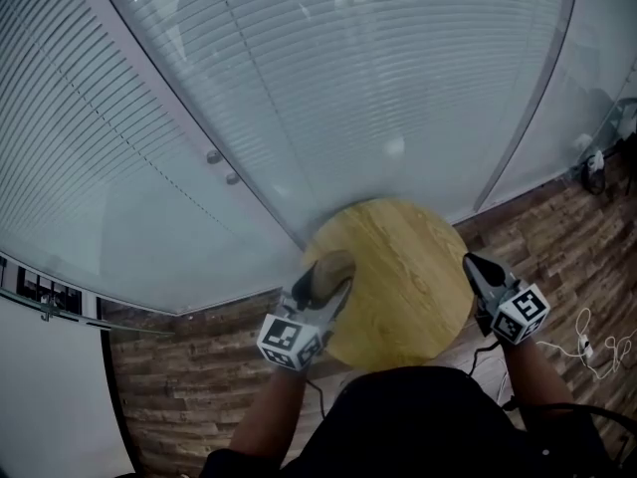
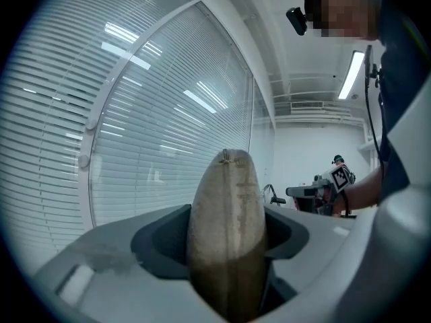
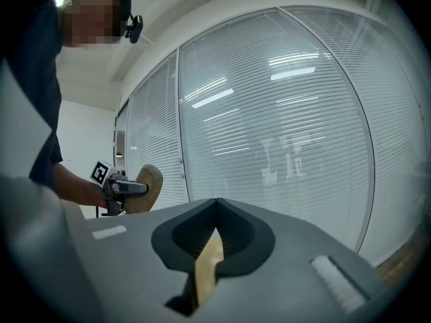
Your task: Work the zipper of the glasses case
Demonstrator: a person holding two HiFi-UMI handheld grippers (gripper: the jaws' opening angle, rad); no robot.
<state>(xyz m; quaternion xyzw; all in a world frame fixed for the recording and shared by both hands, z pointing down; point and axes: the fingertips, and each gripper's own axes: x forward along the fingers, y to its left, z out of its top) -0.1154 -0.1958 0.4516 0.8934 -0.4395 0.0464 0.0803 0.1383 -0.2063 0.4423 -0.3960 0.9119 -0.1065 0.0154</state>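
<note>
Left hand-held gripper (image 1: 334,279) clamps glasses case (image 2: 225,214) above worktop (image 1: 403,307); right hand-held gripper (image 1: 472,262), closed on nothing, would likely slip off the zipper pull unless reopened.

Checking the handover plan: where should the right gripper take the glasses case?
Probably the free end of the glasses case, coming from the person's right: the left gripper clamps its other half, leaving that rounded tip sticking out. The right gripper, shut, must open first.
</note>
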